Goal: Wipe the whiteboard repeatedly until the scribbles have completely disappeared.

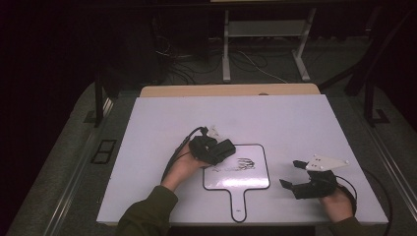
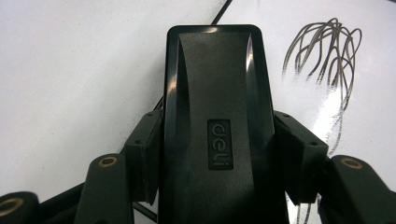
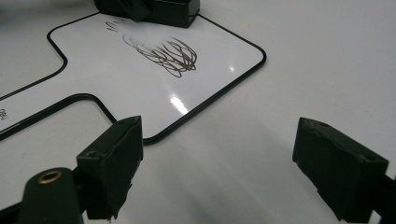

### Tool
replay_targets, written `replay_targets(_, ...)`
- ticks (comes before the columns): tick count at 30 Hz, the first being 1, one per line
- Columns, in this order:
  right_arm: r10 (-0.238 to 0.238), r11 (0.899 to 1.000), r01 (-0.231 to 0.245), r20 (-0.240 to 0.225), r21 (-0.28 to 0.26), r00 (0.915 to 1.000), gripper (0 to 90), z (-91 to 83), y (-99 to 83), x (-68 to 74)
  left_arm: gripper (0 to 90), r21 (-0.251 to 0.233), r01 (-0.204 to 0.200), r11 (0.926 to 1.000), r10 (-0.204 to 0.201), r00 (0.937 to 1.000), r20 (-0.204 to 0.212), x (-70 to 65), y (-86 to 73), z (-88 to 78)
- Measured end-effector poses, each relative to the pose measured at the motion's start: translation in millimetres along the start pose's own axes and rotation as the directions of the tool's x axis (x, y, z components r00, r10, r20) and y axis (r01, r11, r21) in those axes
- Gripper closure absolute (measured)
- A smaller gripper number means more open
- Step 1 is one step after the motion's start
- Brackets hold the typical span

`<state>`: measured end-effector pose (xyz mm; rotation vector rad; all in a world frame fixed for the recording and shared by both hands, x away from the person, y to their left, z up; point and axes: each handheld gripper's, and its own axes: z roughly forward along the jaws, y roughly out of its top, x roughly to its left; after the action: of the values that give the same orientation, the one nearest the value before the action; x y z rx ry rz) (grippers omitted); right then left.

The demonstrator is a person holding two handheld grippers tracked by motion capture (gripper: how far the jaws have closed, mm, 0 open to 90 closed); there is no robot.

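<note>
Left tool clamping black eraser, scribbles on paddle-shaped whiteboard

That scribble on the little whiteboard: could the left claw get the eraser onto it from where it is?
Probably yes. The left claw is clamped on the black eraser, which sits at the whiteboard's upper left part, right beside the scribble. Nothing lies between them, and the right claw stays off to the side.

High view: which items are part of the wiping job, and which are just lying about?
In the job:
- black eraser, clamped in the left tool
- small handled whiteboard it rests on
- scribble on that board, partly smeared

Lying about:
- right tool, open, off the board's right edge
- large white table sheet
- cables on the floor behind the table
</note>
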<state>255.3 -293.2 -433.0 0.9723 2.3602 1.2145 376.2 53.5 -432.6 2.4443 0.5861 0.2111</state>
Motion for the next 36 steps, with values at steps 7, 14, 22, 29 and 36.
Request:
replay_targets(7,0.004,1.000,-0.004,0.000,0.001,1.0000,15.0,0.6,0.2,0.3,39.5,-0.004,-0.025,0.9997,0.025,0.9985,0.049,-19.2,-2.8,-2.2)
replay_targets(14,0.002,1.000,-0.002,0.002,-0.001,1.0000,15.0,0.7,0.4,0.6,39.5,-0.001,-0.074,0.9973,0.073,0.9936,0.086,-41.8,-5.3,-5.0)
replay_targets(22,0.003,1.000,-0.003,0.003,-0.002,1.0000,15.0,-0.6,0.0,0.2,39.5,-0.003,-0.040,0.9992,0.040,0.9971,0.065,-25.7,-8.3,-6.6)
replay_targets(29,-0.001,1.000,0.001,0.003,-0.003,1.0000,15.0,-0.5,0.2,0.3,39.5,-0.014,0.021,0.9997,-0.021,0.9996,0.017,-2.9,-15.6,-10.4)
replay_targets(36,-0.001,1.000,0.001,0.003,-0.001,1.0000,15.0,0.0,0.3,-0.1,39.5,-0.002,-0.006,1.0000,0.006,0.9996,0.028,-14.9,-15.6,-11.5)
